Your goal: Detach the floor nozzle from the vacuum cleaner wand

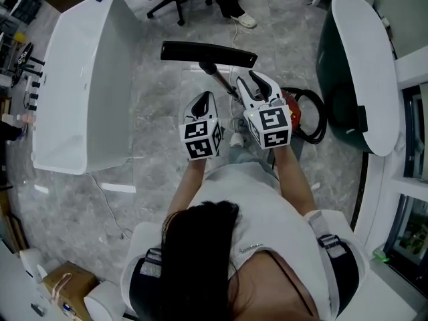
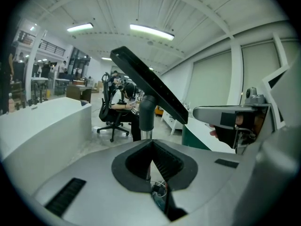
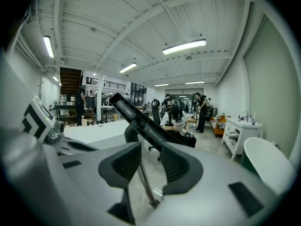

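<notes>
A: Item one, the task's thing?
B: Floor nozzle point(image 1: 208, 52): one long, narrow black bar with rounded ends. It lies across the grey marbled floor point(image 1: 154, 92), ahead of both grippers. In the right gripper view point(image 3: 146, 121) it tilts, and a groove runs along its length.

A: Attached to?
B: Wand point(image 1: 224, 82): a dark elbow neck at the nozzle's middle, then a slim silver tube running back toward the person. Nozzle and wand are still joined.

A: Left gripper point(image 1: 204, 102)?
B: Claw pressed together at the tips point(image 2: 151, 142), nothing pinched. The neck point(image 2: 146, 119) rises just beyond them.

A: Right gripper point(image 1: 250, 80)?
B: Claw spread point(image 3: 151, 147). The silver tube point(image 3: 143, 178) passes between the ribbed pads point(image 3: 120, 164), with a gap on the right side; not clamped.

A: Nearby stock?
B: Red vacuum body point(image 1: 291, 105) with a black looped hose point(image 1: 317, 116), just right of the right gripper.
</notes>
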Tool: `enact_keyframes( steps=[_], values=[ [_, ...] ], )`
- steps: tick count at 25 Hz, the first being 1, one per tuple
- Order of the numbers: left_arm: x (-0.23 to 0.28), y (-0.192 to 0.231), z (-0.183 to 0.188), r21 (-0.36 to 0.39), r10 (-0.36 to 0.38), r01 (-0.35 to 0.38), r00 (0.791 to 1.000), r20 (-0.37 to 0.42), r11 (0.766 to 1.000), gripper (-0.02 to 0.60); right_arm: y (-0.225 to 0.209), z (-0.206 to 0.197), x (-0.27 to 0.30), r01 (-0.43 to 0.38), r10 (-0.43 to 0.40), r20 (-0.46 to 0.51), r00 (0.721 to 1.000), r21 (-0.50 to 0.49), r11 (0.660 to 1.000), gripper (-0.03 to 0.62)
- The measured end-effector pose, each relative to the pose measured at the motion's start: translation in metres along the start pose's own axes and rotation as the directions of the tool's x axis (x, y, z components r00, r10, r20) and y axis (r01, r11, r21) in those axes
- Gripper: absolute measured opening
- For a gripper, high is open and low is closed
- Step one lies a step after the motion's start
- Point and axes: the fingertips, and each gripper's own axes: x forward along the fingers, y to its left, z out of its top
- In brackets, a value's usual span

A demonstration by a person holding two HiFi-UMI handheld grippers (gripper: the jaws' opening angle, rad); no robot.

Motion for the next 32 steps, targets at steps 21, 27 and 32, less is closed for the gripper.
enact_keyframes(
  steps=[21, 27, 32],
  values=[
    [0.026, 0.019, 0.004, -0.020, 0.103, -0.102, 0.995, 0.011, 0.995, 0.003, -0.008, 0.013, 0.043, -0.111, 0.080, -0.097, 0.992, -0.385, 0.916, 0.309],
    [0.032, 0.022, 0.004, -0.027, 0.116, -0.116, 0.993, 0.010, 0.993, 0.003, -0.011, 0.009, 0.059, -0.117, 0.066, -0.125, 0.990, -0.462, 0.879, 0.310],
    [0.037, 0.025, 0.004, -0.033, 0.132, -0.132, 0.991, 0.007, 0.991, 0.003, -0.009, 0.006, 0.071, -0.159, 0.090, -0.156, 0.984, -0.516, 0.842, 0.310]
  ],
)
